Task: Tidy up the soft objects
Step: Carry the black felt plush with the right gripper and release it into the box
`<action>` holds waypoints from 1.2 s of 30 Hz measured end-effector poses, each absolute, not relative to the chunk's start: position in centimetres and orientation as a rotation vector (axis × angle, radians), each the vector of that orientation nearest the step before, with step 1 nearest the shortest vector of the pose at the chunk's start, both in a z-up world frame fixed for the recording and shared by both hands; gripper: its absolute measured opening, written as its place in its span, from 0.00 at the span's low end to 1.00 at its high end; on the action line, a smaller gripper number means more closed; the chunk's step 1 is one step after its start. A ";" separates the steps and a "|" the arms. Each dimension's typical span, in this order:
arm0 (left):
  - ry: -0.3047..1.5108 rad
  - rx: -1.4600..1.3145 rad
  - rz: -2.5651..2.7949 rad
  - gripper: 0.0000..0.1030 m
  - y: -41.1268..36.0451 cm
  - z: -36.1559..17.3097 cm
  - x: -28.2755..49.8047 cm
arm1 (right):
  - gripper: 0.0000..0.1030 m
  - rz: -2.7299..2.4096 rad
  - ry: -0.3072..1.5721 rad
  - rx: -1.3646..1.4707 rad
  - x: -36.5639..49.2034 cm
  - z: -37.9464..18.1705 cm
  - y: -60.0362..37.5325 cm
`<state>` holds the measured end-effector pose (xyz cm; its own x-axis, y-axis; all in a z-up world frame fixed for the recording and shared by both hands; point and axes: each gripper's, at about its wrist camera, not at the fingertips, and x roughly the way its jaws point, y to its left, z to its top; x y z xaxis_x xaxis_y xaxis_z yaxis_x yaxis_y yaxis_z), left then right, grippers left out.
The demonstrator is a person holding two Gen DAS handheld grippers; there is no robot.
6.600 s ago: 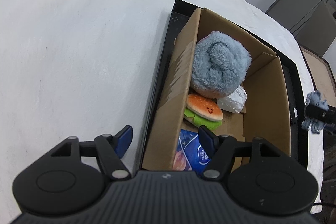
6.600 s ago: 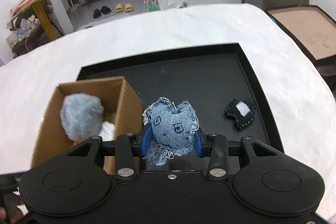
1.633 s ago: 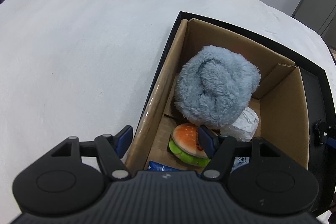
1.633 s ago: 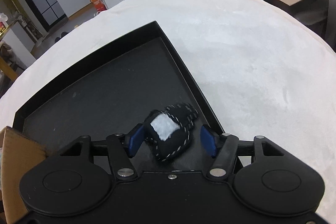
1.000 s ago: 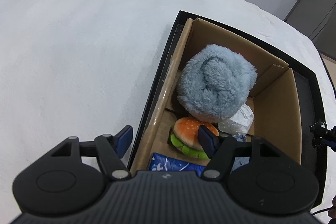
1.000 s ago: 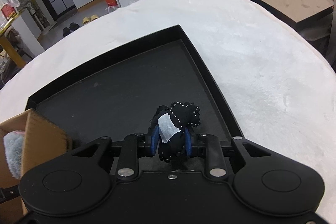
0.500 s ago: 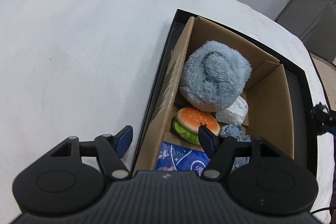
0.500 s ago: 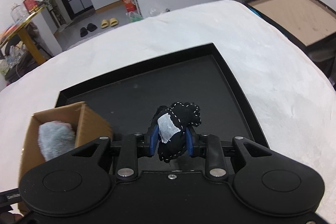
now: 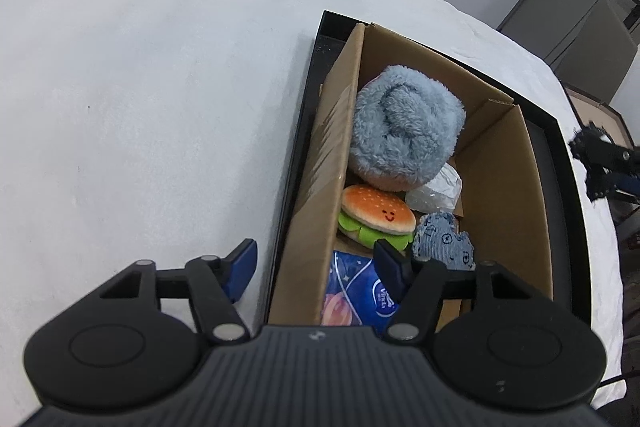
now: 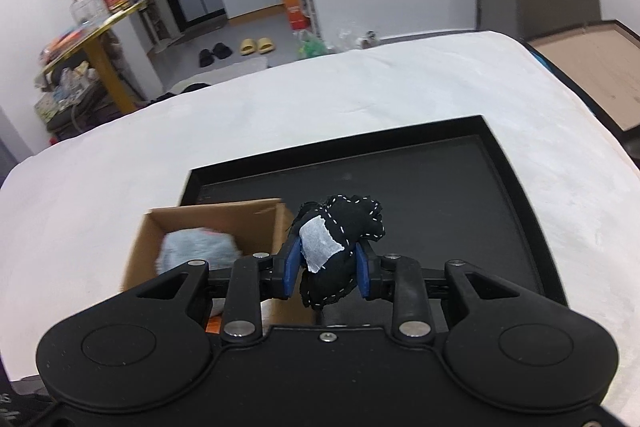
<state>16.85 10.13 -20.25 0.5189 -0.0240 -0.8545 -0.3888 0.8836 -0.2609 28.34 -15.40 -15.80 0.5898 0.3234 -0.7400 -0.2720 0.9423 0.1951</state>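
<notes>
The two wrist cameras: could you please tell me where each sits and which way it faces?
Left wrist: on the open left gripper, looking steeply down into the cardboard box from above its near end.
Right wrist: on the right gripper, shut on the black stitched toy, facing across the black tray toward the room.
Shared: box, tray, blue fuzzy plush, black toy.

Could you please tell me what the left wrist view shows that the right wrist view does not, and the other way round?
Only the left wrist view shows the burger plush, the denim toy and the blue packet inside the box, plus the open left gripper. Only the right wrist view shows the tray's bare black floor and the right gripper clamping the black stitched toy. Both show the cardboard box, the fluffy blue plush and the white table.
</notes>
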 end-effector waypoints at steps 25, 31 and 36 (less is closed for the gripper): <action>0.962 -0.539 0.189 0.27 12.2 -20.7 14.5 | 0.49 0.495 0.958 0.000 23.5 -14.9 -10.3; 0.960 -0.543 0.191 0.28 12.4 -20.5 14.3 | 0.51 0.465 0.950 0.013 23.4 -14.7 -11.3; 0.975 -0.550 0.188 0.30 12.6 -20.5 14.5 | 0.53 0.452 0.951 0.015 23.3 -14.8 -11.9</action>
